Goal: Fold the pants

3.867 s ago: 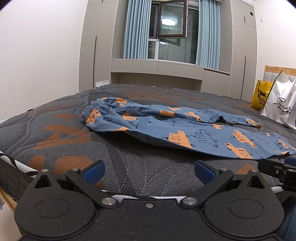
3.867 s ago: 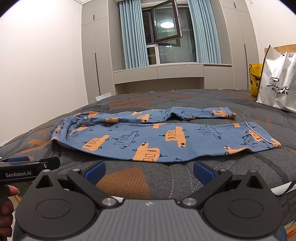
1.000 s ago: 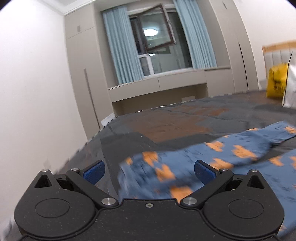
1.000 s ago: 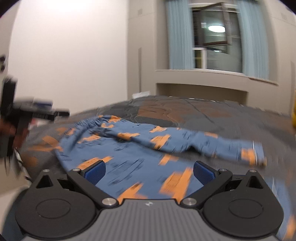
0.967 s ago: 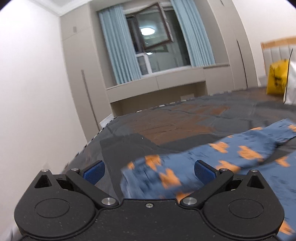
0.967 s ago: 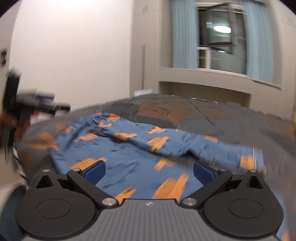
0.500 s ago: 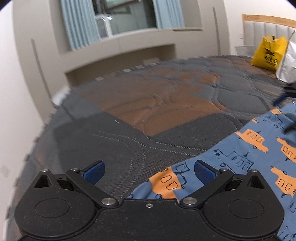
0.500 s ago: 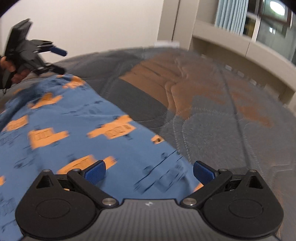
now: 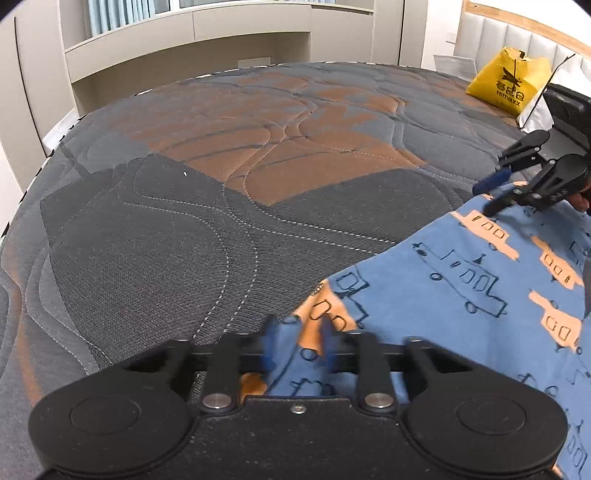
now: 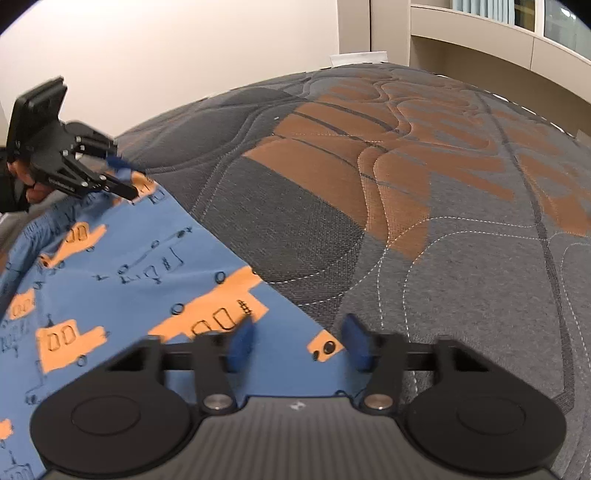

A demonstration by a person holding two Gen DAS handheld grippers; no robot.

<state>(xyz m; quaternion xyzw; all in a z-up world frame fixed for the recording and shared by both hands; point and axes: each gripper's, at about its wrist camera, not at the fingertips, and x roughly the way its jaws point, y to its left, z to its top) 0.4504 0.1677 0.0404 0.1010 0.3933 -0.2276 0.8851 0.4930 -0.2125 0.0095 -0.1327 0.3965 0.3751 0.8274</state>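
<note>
- Pants (image 9: pixel 461 295): one pair, spread flat near mattress (image 9: pixel 221 184) front edge, far long edge running left to right between both claws.
- Left gripper (image 9: pixel 295 345): just closing, pinching waistband-end edge.
- Right gripper (image 10: pixel 297 343): just closing, straddling far edge, pads not yet pressing.

Home bedroom. Quilted grey-and-orange mattress (image 9: pixel 229 177) fills both views ahead of the fingers, no sheet on it. Padded headboard (image 9: pixel 517 37) with wood trim far right of the left fingers, yellow bag (image 9: pixel 508 79) leaning just below it. Beige built-in cupboards (image 9: pixel 207 33) and a window ledge beyond the mattress, blue curtains (image 9: pixel 122 13) above. Plain white wall (image 10: pixel 166 48) far left of the right fingers.
</note>
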